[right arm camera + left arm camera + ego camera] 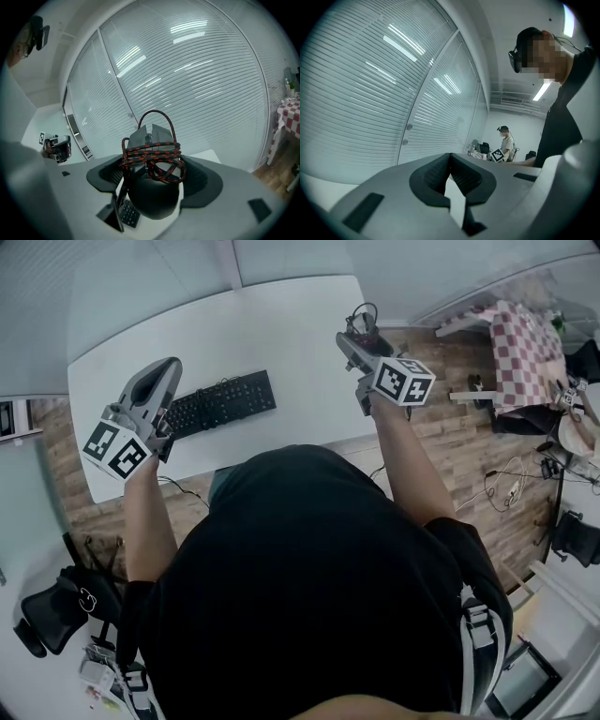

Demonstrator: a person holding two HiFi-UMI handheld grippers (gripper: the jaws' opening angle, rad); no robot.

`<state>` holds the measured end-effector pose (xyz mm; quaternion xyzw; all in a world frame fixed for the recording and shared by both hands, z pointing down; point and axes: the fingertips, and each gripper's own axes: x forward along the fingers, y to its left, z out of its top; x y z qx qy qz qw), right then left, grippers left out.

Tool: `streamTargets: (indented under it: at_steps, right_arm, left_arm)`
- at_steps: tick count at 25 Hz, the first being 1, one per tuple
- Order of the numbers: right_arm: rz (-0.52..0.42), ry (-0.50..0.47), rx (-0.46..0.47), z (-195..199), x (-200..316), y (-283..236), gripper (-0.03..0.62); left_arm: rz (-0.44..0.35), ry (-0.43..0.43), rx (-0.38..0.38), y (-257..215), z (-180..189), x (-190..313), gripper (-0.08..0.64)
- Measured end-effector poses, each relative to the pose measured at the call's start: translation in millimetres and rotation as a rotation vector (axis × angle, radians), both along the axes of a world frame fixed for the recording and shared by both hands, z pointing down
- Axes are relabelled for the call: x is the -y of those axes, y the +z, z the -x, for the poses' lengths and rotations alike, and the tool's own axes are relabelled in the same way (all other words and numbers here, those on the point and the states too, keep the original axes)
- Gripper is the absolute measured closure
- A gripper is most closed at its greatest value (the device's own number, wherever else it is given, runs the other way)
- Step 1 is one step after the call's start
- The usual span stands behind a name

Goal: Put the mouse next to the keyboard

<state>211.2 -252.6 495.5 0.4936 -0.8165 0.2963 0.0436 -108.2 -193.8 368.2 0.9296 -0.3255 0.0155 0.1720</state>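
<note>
A black keyboard (pixel 220 401) lies on the white table (pixel 281 324), left of middle. My right gripper (pixel 361 322) is held over the table's right end, shut on a black mouse (pixel 152 199) with a red-and-black braided cable (pixel 154 157) wound around it. In the right gripper view the gripper (pixel 151 136) points up at window blinds, and a bit of the keyboard (pixel 127 213) shows below the mouse. My left gripper (pixel 172 368) hovers beside the keyboard's left end. In the left gripper view its jaws (pixel 450 157) meet at the tips with nothing between them.
Wooden floor surrounds the table. A table with a checkered cloth (pixel 525 343) stands at the right, with loose cables (pixel 511 488) on the floor near it. A black office chair (pixel 56 610) is at the lower left. Another person (pixel 506 140) stands far off.
</note>
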Motion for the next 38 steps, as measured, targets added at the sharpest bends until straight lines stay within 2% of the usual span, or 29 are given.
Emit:
streamTargets:
  at_steps: [8,24,38]
  right_arm:
    - [0.091,-0.005,-0.014,0,-4,45,0.199]
    - [0.213,-0.039,-0.068,18,-10,121,0.199]
    - [0.349,-0.071,-0.157,20,-26,185,0.199]
  left_arm:
    - [0.006,-0.006,0.001,3,2,3,0.538]
    - [0.025,-0.019,0.004,13,13,13,0.538]
    - [0.064,-0.014,0.029,32,22,14,0.538]
